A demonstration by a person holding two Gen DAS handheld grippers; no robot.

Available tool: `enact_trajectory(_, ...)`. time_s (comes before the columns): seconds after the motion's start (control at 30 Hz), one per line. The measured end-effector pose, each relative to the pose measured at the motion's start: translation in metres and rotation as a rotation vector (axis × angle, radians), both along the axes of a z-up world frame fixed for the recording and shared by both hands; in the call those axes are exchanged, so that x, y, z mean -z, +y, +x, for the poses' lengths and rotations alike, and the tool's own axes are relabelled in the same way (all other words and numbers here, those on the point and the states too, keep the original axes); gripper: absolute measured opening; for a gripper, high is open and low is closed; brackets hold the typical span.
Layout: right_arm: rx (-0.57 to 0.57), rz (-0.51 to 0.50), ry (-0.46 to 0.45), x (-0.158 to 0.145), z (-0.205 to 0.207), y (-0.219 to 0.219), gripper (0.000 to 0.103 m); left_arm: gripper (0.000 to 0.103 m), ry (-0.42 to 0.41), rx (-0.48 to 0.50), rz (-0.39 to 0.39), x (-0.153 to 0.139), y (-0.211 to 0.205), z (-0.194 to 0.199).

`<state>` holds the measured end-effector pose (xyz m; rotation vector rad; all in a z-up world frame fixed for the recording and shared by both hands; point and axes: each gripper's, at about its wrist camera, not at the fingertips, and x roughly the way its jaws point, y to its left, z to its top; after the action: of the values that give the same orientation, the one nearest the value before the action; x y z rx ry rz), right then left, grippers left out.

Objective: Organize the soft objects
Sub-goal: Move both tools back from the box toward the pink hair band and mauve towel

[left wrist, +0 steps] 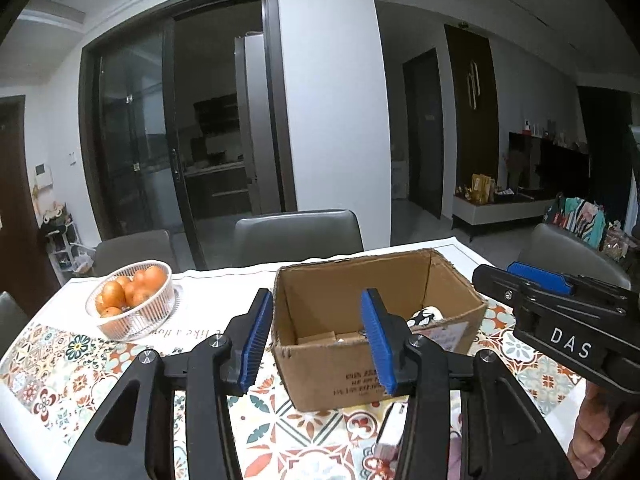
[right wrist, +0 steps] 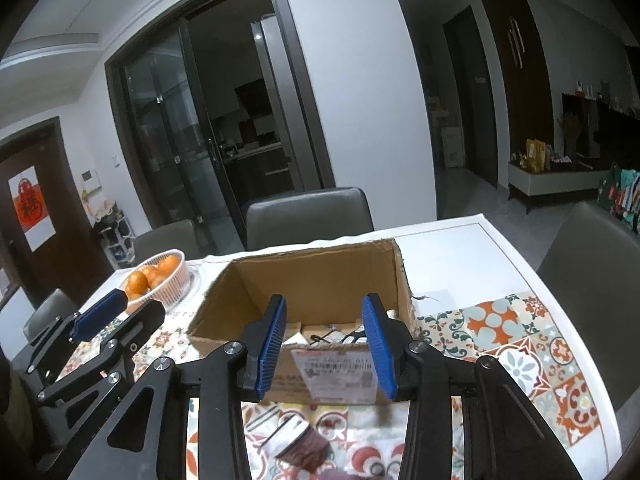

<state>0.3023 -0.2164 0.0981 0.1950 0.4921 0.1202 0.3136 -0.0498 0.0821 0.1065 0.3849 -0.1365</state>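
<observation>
Dim indoor light is falling evenly; fisheye distortion is bending the dark-framed glass sliding door [left wrist: 132, 136], black vignetting is filling corners, and far detail is blurring.

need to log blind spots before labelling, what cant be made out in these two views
- Contents of the cardboard box: both views, near wall and tool fingers hide most; only white and dark bits show.
- Soft items on the tablecloth: right wrist view, blurred, under the right tool.
- White item: left wrist view, behind the left tool.
- Box label: unreadable.
</observation>
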Motion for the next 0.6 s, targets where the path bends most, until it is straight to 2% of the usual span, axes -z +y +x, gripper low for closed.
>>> enact_trajectory(0.6,-0.009,-0.021,-0.059,-0.005,-0.087,0.026,0.049,0.050,-0.073,-0.052,0.039,-0.003,0.024,-0.088)
